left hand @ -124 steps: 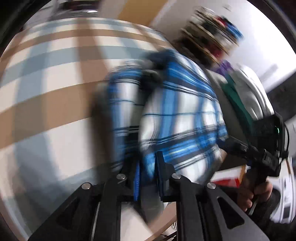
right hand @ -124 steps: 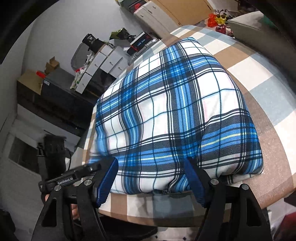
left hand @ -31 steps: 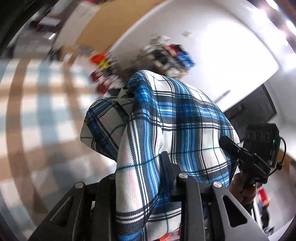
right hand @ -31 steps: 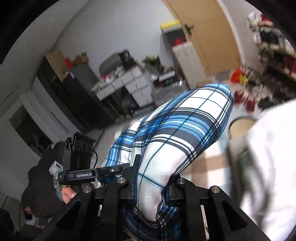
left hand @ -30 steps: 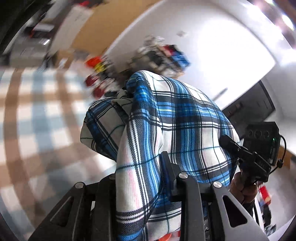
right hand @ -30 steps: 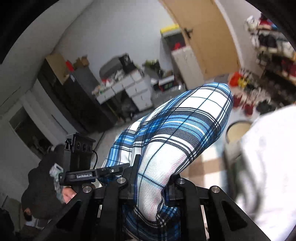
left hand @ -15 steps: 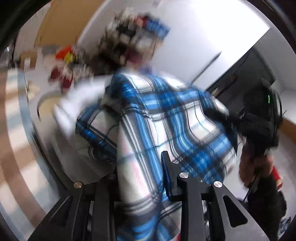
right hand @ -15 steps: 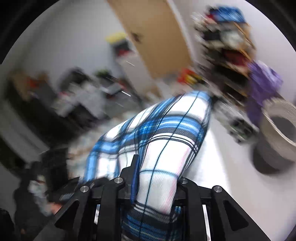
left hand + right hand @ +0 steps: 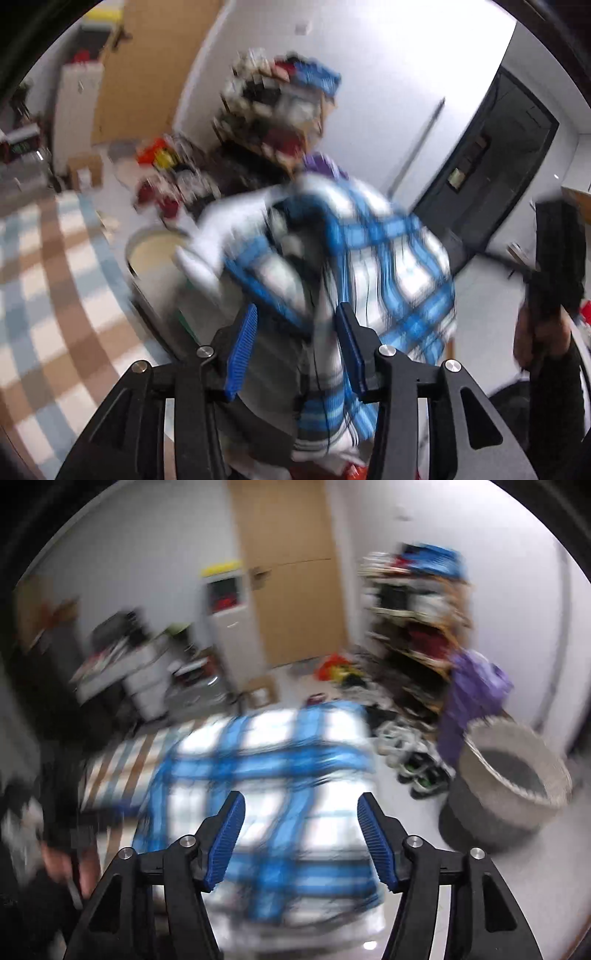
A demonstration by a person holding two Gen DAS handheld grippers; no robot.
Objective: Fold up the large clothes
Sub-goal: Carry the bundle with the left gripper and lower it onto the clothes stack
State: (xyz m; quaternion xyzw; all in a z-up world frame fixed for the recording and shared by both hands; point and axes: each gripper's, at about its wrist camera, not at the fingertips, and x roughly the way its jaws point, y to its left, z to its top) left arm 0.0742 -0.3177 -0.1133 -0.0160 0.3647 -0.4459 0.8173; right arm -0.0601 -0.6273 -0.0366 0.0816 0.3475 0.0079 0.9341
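My right gripper [image 9: 297,834] jaws just spread, shirt [image 9: 266,794] loose below, ahead. My left gripper [image 9: 295,349] jaws just parted, cloth between, nearer.

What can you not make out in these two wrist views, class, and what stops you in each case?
- Left wrist: whether the shirt touches a pad of the left gripper; motion blur.
- Right wrist: what the shirt lands on; blur, and the cloth itself covers it.
- Right wrist: the basket's contents; its rim hides them.
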